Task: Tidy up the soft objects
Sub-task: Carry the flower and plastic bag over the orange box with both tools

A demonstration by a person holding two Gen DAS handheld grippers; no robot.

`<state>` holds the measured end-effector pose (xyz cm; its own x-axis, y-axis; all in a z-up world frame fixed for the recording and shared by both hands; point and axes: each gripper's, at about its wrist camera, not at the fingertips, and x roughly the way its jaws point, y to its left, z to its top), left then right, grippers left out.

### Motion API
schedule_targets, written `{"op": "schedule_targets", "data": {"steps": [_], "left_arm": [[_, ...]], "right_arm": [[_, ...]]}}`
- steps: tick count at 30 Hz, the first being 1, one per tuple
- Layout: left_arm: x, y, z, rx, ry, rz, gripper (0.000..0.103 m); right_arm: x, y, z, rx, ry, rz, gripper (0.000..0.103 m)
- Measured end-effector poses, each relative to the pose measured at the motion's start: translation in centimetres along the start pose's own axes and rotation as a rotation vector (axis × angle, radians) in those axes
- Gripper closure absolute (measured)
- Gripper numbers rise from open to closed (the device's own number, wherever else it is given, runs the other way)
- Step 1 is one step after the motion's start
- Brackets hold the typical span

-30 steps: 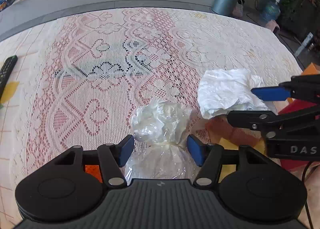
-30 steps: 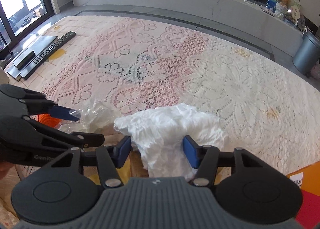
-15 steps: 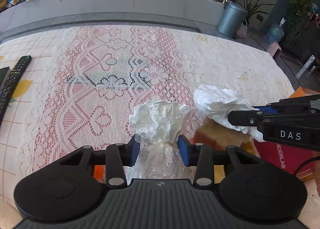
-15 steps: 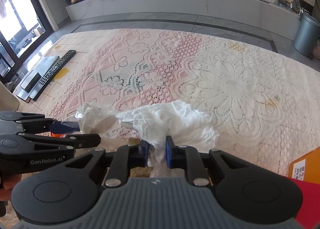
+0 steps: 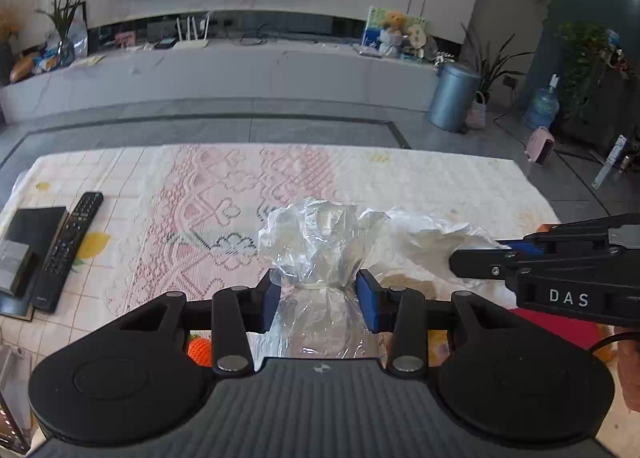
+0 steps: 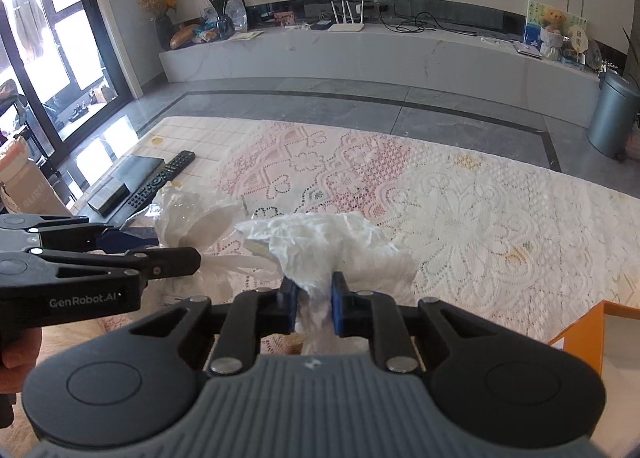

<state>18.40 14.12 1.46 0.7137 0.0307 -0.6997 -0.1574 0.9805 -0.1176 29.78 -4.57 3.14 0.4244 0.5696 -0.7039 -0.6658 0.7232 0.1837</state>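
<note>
Two handheld grippers hold soft bundles above a table covered with a lace tablecloth (image 5: pixel 420 181). The left gripper (image 5: pixel 318 300) has its blue pads pressed on the tied neck of a clear plastic bag (image 5: pixel 320 242), whose crinkled top fans out above the pads. Its jaws stand about half apart, closed on the bag. The right gripper (image 6: pixel 313 308) has its jaws nearly together, pinching a crumpled white bag (image 6: pixel 328 246) that spreads out beyond the pads. The two bundles sit side by side, close together, the clear bag on the left.

Ahead of both grippers the lace cloth lies bare all the way to its far edge, giving wide open room forward and to the right. At the left edge of the table lie a black remote control (image 5: pixel 66 250) and, just beside it, a flat black box (image 5: pixel 30 234). At the near right corner an orange box (image 6: pixel 588 326) stands close to the right gripper. Beyond the far table edge runs grey floor, then a long low bench against the wall, with a grey bin (image 5: pixel 454 97) at its right end.
</note>
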Motion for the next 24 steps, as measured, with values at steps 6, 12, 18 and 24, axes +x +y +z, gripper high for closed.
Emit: {"op": "schedule_targets", "data": {"steps": [6,12,18,24], "left_arm": [[-2.9,-3.1,-0.2,0.020,-0.016,-0.061,0.057],[-4.2,-7.6,-0.3,0.054,-0.019,-0.171,0.057],[-3.3,-13.6,0.0,0.109,-0.005,-0.274,0.057],[-1.0,-19.2,0.5,0.145,0.023,-0.371,0.057]], "right_arm": [[-5.5,-0.6,-1.4,-0.007,-0.035,0.008,0.088],[-10.7,-2.9,-3.4,-0.014,-0.052,-0.031,0.088],[-15.3,-7.5,-5.4,-0.002,-0.053,-0.127,0.088],[-18.4,-12.9,-7.6,0.024,-0.029,-0.227,0.088]]}}
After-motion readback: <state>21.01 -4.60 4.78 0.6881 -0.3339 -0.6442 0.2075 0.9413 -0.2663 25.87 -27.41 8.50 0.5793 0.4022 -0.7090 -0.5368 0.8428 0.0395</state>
